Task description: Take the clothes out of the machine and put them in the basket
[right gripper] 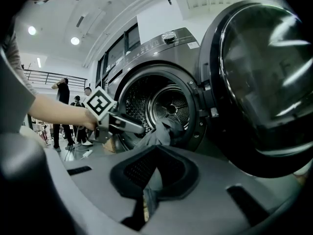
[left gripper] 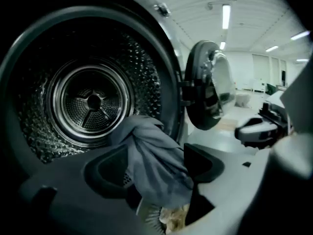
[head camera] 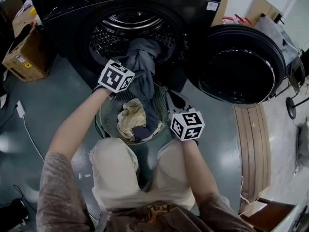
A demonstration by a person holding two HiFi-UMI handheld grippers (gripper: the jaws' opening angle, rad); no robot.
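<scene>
Over basket (head camera: 103, 116), garment (head camera: 143, 62) hangs from drum (head camera: 130, 21); L fingers (left gripper: 107, 168) spread, R fingers (right gripper: 182, 176) pinch it.

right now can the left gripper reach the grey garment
Likely yes: the left gripper is open, the grey garment hangs between its jaws, and the door is swung aside.

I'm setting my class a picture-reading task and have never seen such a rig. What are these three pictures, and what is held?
A person holds a two-jaw gripper in each hand. The head view looks down from their head; the other two cameras ride on the grippers. The washing machine's door stands open. A grey garment hangs from the drum into the basket, where a cream cloth lies. The left gripper is open, the garment loose between its jaws. The right gripper looks shut on the garment.
</scene>
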